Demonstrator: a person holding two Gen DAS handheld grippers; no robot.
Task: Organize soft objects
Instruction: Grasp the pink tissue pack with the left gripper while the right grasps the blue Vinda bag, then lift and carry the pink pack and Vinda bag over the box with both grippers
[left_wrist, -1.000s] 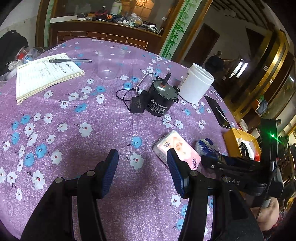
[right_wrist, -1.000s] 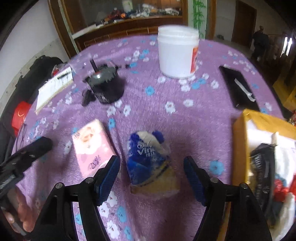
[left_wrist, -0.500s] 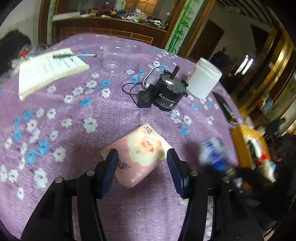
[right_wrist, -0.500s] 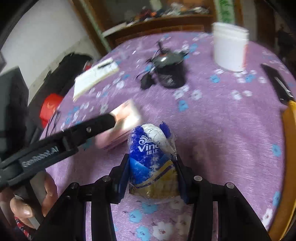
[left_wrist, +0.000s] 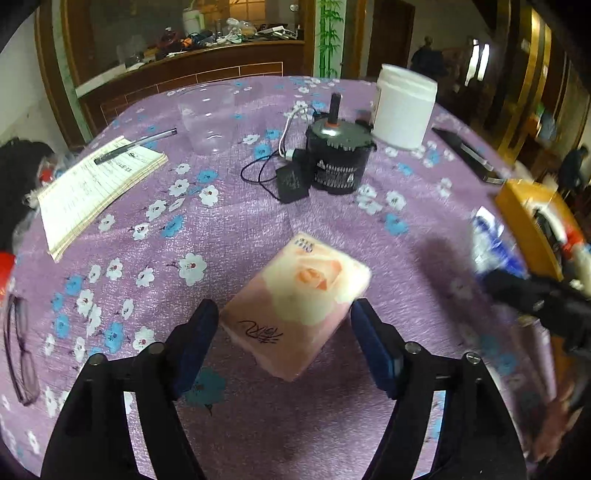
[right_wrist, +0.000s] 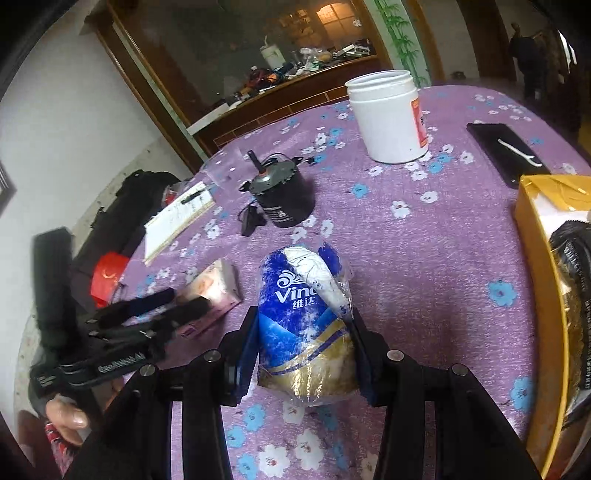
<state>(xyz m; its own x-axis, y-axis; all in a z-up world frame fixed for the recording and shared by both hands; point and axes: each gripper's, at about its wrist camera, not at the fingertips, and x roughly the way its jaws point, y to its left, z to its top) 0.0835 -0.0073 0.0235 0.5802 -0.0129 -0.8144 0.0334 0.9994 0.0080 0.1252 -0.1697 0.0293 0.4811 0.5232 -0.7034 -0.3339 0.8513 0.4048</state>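
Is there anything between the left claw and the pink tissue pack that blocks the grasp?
Nothing visible does. The pink tissue pack lies on the purple tablecloth, already between the fingers of the left claw, whose jaws have just been opening. Small gaps remain on both sides, and nothing sits in them.

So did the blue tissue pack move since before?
Yes. The blue tissue pack, pinched in the right tongs, has been carried away from the pink tissue pack and toward the yellow box; in the left view it sits beside that box.
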